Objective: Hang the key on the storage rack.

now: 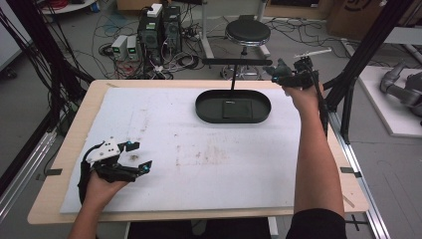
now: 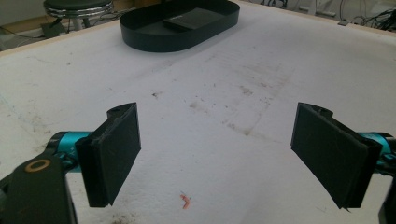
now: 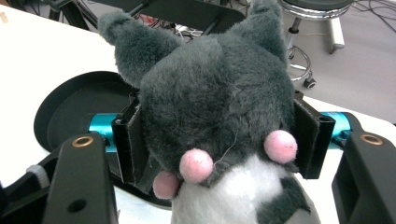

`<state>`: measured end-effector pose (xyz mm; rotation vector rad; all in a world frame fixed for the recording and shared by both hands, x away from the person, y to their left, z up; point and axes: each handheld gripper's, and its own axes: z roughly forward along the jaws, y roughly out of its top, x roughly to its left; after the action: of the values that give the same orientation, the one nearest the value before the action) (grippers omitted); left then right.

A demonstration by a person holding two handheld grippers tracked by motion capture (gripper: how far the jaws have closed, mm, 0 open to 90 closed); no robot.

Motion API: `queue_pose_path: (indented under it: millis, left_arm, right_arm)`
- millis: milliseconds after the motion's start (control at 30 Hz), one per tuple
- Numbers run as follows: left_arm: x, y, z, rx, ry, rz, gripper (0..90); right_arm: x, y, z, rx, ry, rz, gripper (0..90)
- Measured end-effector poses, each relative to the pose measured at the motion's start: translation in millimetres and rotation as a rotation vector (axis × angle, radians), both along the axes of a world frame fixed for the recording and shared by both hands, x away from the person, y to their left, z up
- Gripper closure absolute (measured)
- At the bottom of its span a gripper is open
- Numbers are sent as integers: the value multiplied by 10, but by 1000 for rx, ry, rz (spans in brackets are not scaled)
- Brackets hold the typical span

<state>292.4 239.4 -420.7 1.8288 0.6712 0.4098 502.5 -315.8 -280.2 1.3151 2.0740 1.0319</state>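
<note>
The plush toy, grey with pink spots and a white belly, is clamped by its head between the right gripper jaws, held in the air just beyond the far right end of the black tray. It looks soft, light and squashy, so a squeeze across the bulky head should hold without harm, though fur may slip. The left gripper rests on the white mat, jaws wide and empty.

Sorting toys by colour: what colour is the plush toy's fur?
Dark grey fur, white belly, pink spots on the plush toy; right gripper view shows best.
</note>
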Motion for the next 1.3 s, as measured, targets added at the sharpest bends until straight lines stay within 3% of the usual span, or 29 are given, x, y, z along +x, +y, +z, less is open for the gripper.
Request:
queue_pose_path:
  millis: [300, 533, 833, 967, 1300]
  left_arm:
    - [-10, 1, -6, 4, 1, 2, 158]
    - [-16, 26, -13, 3, 3, 8, 157]
    - [-27, 45, -14, 3, 3, 10, 158]
    - [-29, 35, -14, 2, 5, 9, 158]
    - [-30, 11, -1, 3, 2, 0, 158]
  right_arm:
    - [91, 56, 78, 2, -17, -42, 340]
    - [153, 76, 75, 13, -29, -110, 328]
    - [170, 70, 29, -14, -43, -174, 214]
    - [160, 65, 32, -26, -27, -163, 202]
    - [15, 96, 21, -69, -35, -112, 198]
